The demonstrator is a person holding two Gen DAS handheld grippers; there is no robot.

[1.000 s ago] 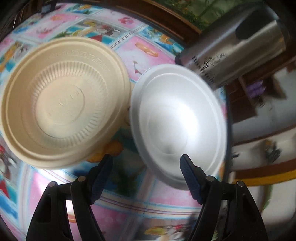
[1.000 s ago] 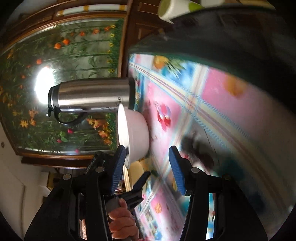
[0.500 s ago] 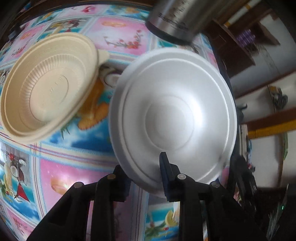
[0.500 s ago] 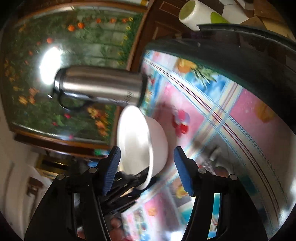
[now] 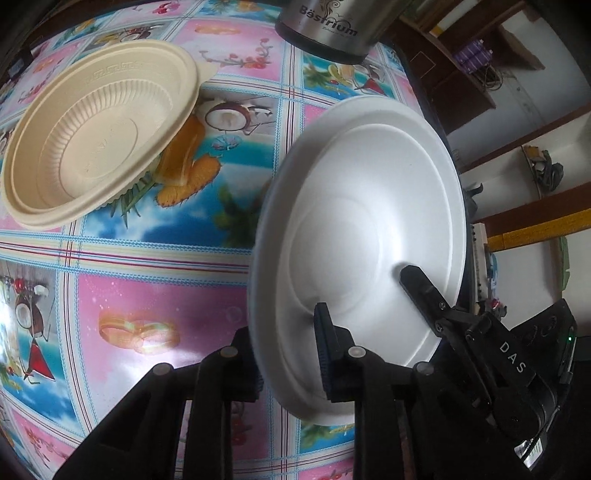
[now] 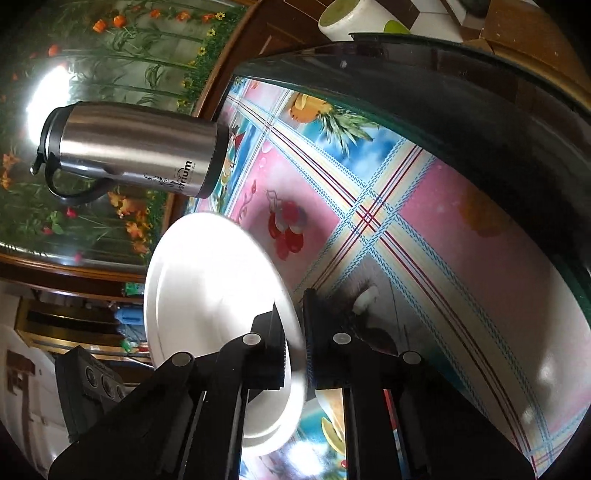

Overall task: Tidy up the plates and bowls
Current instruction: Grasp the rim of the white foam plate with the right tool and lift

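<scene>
Both tools gripped one white plate's rim: left tool, right tool, the white plate apparently lifted near the tabletop edge. Only the left view showed the beige bowl resting nearby.

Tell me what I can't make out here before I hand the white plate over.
- Left tongs, left wrist view: the white plate hides one finger's tip.
- Steel flask, left wrist view: top cut off by the frame edge.
- Right tongs, right wrist view: glare on the plate blurs the rim contact.
</scene>
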